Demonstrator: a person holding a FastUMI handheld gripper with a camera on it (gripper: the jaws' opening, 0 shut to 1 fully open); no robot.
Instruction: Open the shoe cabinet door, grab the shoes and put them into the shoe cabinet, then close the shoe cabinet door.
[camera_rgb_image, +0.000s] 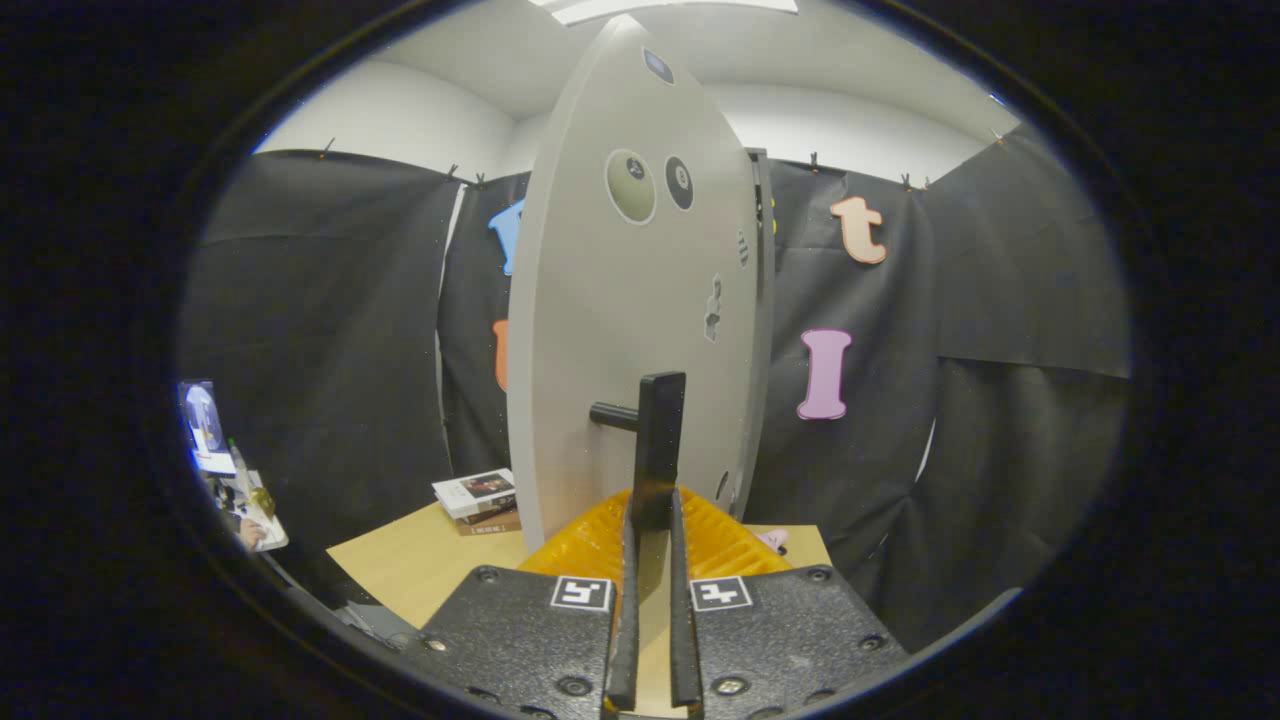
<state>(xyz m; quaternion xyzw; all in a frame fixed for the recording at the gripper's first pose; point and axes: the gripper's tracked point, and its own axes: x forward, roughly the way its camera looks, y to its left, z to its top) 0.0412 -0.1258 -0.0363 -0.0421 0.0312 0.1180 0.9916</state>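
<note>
the claw (655, 515) has its two fingers drawn close together, pinching the lower end of the black bar handle (660, 450) of the shoe cabinet door (620, 330); both fingers press on the bar's sides. the handle stands upright straight ahead of the fingers, joined to the door by a short black peg just left of the bar. the door itself is a pale grey panel seen nearly edge-on, rising tall beyond the fingertips, with round stickers (632, 185) high up on its face and a few small ones further down. the cabinet's body (763, 300) shows as a thin grey strip just right of the door. below and to both sides of the fingers lies a light wooden table (420, 565). beyond the fingers to the left, on the table near the door's foot, sits a small stack of books (478, 500). a small pink thing (772, 540) peeks out on the table just right of the fingers; what it is cannot be told.
</note>
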